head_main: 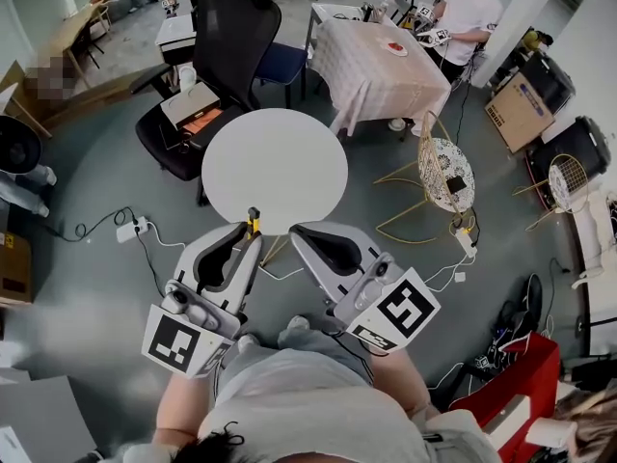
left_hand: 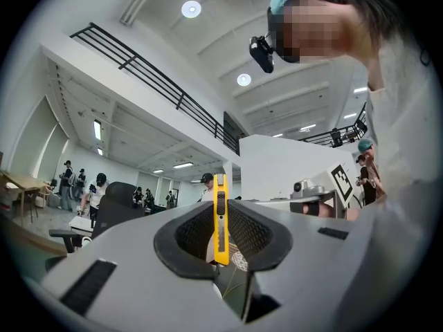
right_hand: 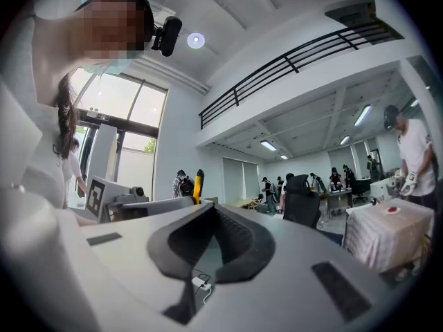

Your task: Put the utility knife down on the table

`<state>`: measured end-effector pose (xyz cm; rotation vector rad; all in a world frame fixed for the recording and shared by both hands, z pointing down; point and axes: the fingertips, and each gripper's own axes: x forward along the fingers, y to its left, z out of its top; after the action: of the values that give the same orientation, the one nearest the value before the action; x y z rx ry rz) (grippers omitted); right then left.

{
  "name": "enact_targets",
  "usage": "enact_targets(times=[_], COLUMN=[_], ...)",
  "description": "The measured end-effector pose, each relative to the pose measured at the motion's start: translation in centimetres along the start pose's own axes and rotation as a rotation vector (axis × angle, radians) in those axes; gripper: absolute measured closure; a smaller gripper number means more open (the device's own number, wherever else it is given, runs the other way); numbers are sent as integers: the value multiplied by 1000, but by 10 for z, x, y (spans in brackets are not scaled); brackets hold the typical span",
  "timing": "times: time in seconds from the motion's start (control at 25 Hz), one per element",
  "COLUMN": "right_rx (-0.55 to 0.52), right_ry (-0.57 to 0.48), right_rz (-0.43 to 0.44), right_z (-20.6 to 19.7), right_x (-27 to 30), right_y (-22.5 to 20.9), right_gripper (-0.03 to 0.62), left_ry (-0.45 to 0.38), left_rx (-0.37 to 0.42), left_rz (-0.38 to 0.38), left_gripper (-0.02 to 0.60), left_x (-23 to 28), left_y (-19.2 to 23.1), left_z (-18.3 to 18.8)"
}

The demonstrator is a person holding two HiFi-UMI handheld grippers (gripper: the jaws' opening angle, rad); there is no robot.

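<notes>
A yellow utility knife stands upright between the black pads of my left gripper, which is shut on it. In the head view the knife's tip sticks out of the left gripper just over the near edge of the round white table. My right gripper is held beside it to the right, shut with nothing in it. From the right gripper view the knife shows as a yellow tip to the left. Both grippers hang above the table's near rim.
A black office chair stands behind the round table, and a cloth-covered table with a person at it is farther back. A wire-frame stool stands right. A power strip and cables lie on the floor left.
</notes>
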<state>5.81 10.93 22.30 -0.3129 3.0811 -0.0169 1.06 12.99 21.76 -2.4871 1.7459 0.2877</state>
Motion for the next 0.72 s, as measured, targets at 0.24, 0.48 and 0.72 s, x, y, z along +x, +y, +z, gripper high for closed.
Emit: enact_targets(times=[0.24, 0.48, 0.72], right_rx=[-5, 17, 36], right_ry=[-2, -4, 0], right_rz=[44, 69, 58], right_z=[-2, -12, -19], right_x=[-13, -20, -10], right_y=[-28, -51, -69], right_gripper=[586, 586, 586], left_ry=[-3, 12, 29], left_rx=[14, 10, 5], left_rz=[41, 79, 67], left_gripper=[515, 515, 515], left_x=[28, 45, 63], left_y=[-10, -14, -1], left_z=[-7, -21, -29])
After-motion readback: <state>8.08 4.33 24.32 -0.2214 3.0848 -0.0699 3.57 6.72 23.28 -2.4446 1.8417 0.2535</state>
